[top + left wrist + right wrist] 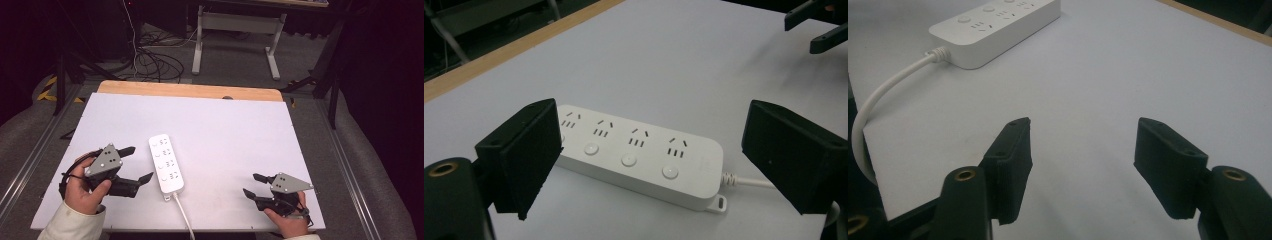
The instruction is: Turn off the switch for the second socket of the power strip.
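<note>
White power strip point(166, 163) laid flat on white desk surface point(225, 135), left of centre, long axis running near to far. Four socket groups seen along top face, each paired with round button point(628, 160). Rounded corners, small mounting tab point(720, 203) at cable end. White cable point(184, 214) attached at near end, led off over desk's near edge. Nothing seen plugged in. Strip untouched, lying just beside left tongs point(135, 164), well apart from right tongs point(252, 184).

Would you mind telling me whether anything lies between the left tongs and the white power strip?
Nothing visible does. The left tongs are open beside the power strip, with bare white board between them. The right tongs, also open, sit well off to the other side.
</note>
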{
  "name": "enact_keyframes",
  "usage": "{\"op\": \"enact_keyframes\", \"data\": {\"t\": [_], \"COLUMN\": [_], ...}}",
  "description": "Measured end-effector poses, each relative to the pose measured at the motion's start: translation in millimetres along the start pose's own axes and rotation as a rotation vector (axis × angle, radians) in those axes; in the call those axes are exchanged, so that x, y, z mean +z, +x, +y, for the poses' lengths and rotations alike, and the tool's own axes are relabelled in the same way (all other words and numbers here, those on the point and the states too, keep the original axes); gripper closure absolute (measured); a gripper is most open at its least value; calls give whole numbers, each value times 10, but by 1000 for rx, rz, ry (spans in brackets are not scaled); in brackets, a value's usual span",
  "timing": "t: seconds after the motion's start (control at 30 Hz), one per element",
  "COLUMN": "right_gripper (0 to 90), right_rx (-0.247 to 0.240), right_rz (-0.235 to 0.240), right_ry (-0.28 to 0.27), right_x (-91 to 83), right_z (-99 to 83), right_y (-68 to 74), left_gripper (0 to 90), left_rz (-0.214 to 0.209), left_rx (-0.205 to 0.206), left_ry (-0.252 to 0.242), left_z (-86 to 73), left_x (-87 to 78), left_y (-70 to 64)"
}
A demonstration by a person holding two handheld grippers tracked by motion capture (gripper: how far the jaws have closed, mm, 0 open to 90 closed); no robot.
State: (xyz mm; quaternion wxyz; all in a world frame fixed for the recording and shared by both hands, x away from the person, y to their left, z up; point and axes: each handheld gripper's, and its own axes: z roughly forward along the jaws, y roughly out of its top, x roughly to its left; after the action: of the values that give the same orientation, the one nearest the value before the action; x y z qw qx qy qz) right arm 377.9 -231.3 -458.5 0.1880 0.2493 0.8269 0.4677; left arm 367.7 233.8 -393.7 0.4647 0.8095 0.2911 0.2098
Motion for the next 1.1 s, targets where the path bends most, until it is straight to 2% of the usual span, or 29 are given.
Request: {"op": "enact_keyframes", "data": {"t": [0.17, 0.5, 0.7, 0.93, 0.97, 1.1], "right_gripper": [403, 399, 392, 380, 378, 369], "right_rx": [-6, -4, -4, 5, 7, 14], "right_rz": [1, 6, 17, 33, 36, 51], "right_ry": [2, -2, -19, -34, -36, -40], "right_x": [6, 1, -11, -18, -20, -21], "right_z": [1, 2, 3, 4, 5, 6], "right_y": [0, 4, 6, 4, 4, -2], "left_gripper": [89, 73, 69, 67, 66, 67], "left_rz": [-16, 13, 25, 72, 78, 73], "left_rx": [-29, -65, -104, -99, -88, -70], "left_ry": [-28, -63, -80, -88, -90, -103], "left_z": [-140, -425, -631, -821, -843, -928], "left_x": [-56, -152, -164, -157, -154, -120], "left_y": [45, 105, 158, 188, 195, 228]}}
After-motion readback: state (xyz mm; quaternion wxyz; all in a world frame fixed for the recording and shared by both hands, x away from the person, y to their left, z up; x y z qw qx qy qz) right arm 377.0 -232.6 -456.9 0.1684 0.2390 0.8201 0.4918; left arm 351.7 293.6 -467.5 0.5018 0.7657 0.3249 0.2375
